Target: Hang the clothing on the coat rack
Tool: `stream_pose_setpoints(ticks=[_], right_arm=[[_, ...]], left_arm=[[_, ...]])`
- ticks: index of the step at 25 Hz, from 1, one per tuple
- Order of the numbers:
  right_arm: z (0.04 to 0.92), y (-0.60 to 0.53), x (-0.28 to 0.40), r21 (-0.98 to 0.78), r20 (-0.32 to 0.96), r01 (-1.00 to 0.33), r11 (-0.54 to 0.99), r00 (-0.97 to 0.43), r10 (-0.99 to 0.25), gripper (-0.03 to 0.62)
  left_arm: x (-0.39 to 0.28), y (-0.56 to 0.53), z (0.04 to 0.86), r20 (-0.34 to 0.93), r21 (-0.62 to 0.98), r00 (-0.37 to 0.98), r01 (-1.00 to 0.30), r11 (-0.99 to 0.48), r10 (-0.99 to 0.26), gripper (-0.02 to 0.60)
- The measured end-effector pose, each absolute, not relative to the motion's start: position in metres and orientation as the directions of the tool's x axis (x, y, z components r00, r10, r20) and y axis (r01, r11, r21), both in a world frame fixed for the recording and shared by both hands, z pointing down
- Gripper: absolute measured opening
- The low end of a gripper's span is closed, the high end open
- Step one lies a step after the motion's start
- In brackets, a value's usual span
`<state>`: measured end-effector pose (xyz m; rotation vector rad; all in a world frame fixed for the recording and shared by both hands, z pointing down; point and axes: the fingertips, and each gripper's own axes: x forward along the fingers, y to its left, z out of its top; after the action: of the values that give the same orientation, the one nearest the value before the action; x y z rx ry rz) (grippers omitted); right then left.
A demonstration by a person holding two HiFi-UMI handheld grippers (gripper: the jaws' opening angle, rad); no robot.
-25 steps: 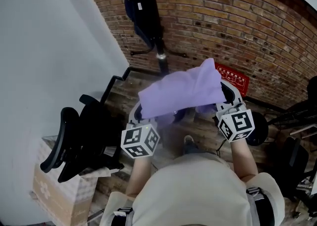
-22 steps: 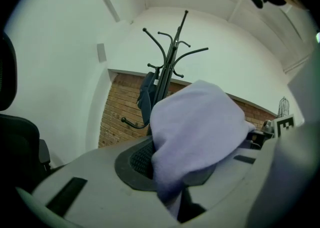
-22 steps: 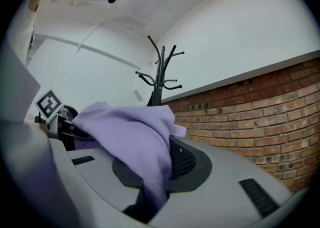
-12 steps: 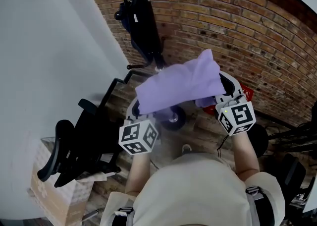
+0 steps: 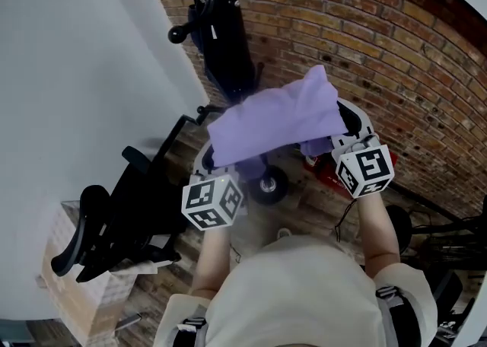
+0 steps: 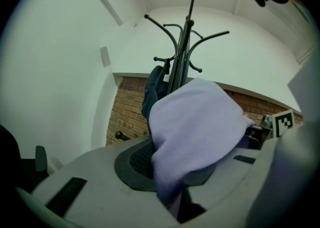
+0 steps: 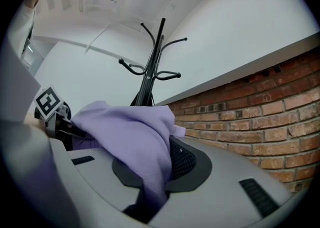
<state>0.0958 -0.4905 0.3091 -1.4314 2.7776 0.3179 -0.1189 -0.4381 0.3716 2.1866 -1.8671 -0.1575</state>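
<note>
Left gripper [image 6: 176,184], right gripper [image 7: 155,184] tight on purple garment [image 5: 274,119]; chair [image 5: 125,216] in head view only

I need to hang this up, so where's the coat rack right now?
In the head view the coat rack stands at top centre, where the brick wall meets the white wall, just beyond the purple garment.

No legible text, brand or number found. The left marker cube [image 5: 213,202] and right marker cube [image 5: 366,172] bear only black-and-white square code patterns. Red floor sign [image 5: 319,170]: mostly covered, print unreadable.
</note>
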Motion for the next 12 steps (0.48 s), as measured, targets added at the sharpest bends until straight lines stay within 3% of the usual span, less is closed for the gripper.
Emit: stream_pose_setpoints(ticks=[12], right_arm=[[0.349,-0.545,0.082,0.143,-0.011,-0.777,0.613,-0.62,-0.784,0.046]], left_arm=[[-0.128,-0.471,0.41,0.173,0.259,0.113,-0.964,-0.065,-0.978,0.058]])
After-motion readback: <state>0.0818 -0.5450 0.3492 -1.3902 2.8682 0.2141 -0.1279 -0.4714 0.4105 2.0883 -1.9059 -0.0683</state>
